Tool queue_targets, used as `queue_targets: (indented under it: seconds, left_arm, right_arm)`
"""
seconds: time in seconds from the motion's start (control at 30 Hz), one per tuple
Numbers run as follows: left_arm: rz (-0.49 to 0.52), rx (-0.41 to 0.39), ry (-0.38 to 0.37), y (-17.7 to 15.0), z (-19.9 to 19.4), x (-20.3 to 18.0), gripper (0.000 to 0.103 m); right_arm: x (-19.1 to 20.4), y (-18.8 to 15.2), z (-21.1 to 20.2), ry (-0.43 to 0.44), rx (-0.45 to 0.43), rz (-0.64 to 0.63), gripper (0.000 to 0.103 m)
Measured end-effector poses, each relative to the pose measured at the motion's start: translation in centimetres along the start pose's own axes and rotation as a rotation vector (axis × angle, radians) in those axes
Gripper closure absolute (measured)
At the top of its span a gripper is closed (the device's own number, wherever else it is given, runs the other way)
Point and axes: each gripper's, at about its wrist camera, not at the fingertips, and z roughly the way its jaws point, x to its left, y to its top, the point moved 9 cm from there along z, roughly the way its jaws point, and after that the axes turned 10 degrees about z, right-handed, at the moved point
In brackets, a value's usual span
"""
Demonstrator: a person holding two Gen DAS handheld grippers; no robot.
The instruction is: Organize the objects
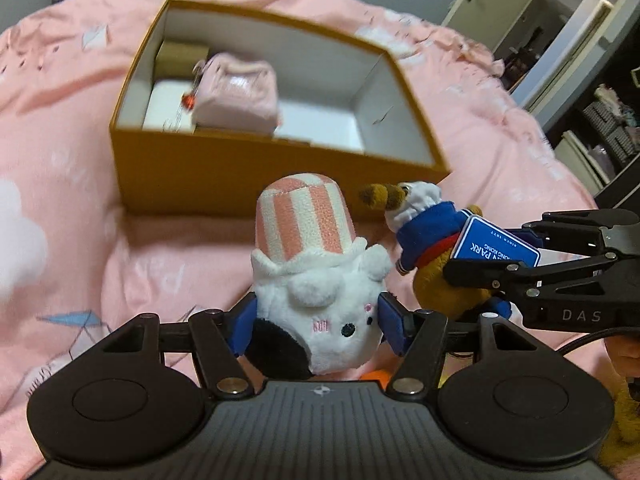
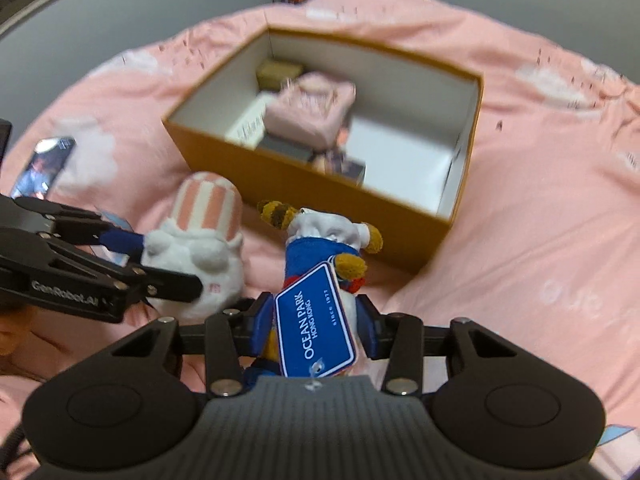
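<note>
Left gripper (image 1: 318,326) clamps white plush (image 1: 320,312) with pink-striped hat between its blue pads, held just in front of orange box (image 1: 224,184). Right gripper (image 2: 316,324) pinches brown sailor plush (image 2: 320,248) with blue Ocean Park tag (image 2: 316,332), right beside the white one. Box sits open on pink bedspread (image 2: 540,220); pink pouch (image 2: 310,110) and small boxes inside.

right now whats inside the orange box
The orange box holds a pink pouch lying on flat white and dark items, with a small tan box in the far corner. What lies beneath the pouch is covered; the right part shows bare floor.
</note>
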Motion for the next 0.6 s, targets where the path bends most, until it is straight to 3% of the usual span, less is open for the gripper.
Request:
queue_targets:
  seconds: [0.3, 0.47, 0.6]
  left_arm:
    - [0.030, -0.149, -0.007, 7.1, -2.1, -1.9, 0.031]
    - [0.048, -0.219, 0.008, 11.0, -2.0, -2.0, 0.031]
    - [0.029, -0.227, 0.011, 13.1, -0.5, -1.6, 0.031]
  right_arm:
    - [0.9, 5.6, -5.4, 0.001, -0.210, -0.027, 0.057]
    - [-0.2, 8.7, -5.7, -0.025, -0.285, -0.027, 0.057]
    - [-1.6, 10.5, -4.8, -0.045, -0.310, -0.005, 0.057]
